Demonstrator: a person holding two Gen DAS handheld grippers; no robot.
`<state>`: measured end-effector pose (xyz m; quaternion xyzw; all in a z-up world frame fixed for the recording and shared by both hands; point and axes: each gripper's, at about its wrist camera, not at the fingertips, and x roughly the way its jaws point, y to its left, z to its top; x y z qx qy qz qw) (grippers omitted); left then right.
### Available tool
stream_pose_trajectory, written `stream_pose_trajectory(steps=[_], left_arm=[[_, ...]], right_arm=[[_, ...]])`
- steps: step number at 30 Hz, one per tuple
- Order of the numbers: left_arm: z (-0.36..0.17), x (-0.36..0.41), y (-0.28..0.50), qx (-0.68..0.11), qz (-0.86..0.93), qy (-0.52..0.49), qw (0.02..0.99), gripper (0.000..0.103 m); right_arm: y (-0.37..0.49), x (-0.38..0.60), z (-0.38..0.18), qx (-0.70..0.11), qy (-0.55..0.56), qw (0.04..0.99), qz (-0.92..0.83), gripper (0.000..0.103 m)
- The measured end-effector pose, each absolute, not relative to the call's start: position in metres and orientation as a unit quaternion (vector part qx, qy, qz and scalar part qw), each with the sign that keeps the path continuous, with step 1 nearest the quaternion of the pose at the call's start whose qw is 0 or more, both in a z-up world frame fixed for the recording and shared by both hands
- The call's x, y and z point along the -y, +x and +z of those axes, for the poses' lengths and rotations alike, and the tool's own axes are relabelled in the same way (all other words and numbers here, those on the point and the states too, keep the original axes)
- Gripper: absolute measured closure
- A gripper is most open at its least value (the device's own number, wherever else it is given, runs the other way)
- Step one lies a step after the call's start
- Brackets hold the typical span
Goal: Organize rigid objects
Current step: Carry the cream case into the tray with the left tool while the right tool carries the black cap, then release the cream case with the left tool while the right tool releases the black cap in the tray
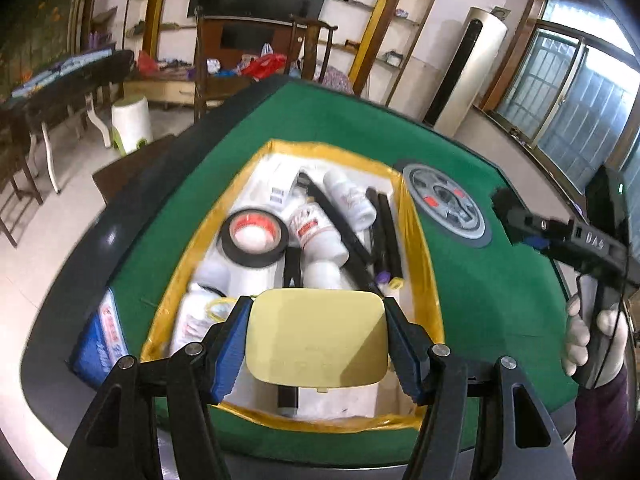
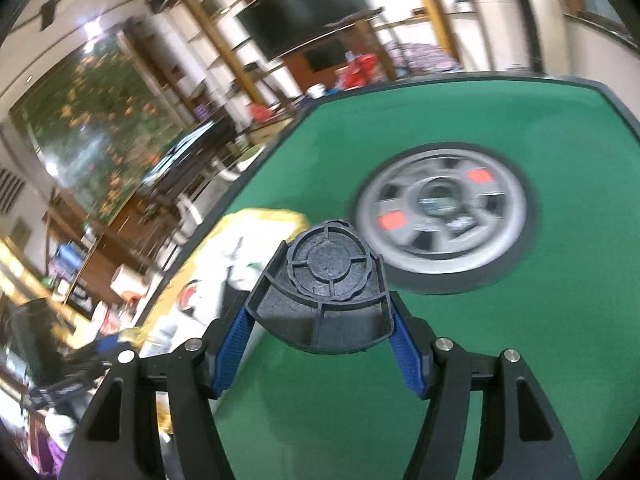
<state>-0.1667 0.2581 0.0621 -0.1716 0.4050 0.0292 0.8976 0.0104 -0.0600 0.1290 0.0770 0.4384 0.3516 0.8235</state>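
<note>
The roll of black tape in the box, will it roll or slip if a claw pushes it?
The black tape roll lies flat on its side, so it probably slides rather than rolls. White bottles crowd beside it, likely blocking it. It looks rigid, easy to pinch.

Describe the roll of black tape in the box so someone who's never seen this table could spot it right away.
Start at the green felt table, then find the yellow-rimmed open box on it. Inside, toward its left side, lies the roll of black tape, next to white plastic bottles and long black sticks. It is the only ring there, with a red-and-white core.
</note>
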Motion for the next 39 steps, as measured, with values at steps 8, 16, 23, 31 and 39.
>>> stream_pose_trajectory(steps=[8,16,23,31,39], left_arm=[[0.035,-0.229,-0.158,-0.429,0.019,-0.120,0.895,0.036],[0.034,-0.239,-0.167,-0.420,0.013,-0.123,0.899,0.035],[0.050,-0.264,-0.184,-0.386,0.016,-0.149,0.910,0.026],[0.055,-0.270,-0.190,-0.372,0.015,-0.147,0.916,0.025],[0.062,-0.264,-0.192,-0.357,0.037,-0.138,0.923,0.005]], right_arm=[[-0.008,-0.031,0.119,-0.467,0.020,0.798,0.381,0.038],[0.002,-0.092,0.096,-0.495,-0.032,0.789,0.363,0.038],[0.004,-0.128,0.091,-0.488,-0.067,0.795,0.353,0.038],[0.024,-0.170,0.085,-0.477,-0.112,0.805,0.336,0.038],[0.024,-0.168,0.102,-0.450,-0.112,0.820,0.337,0.034]])
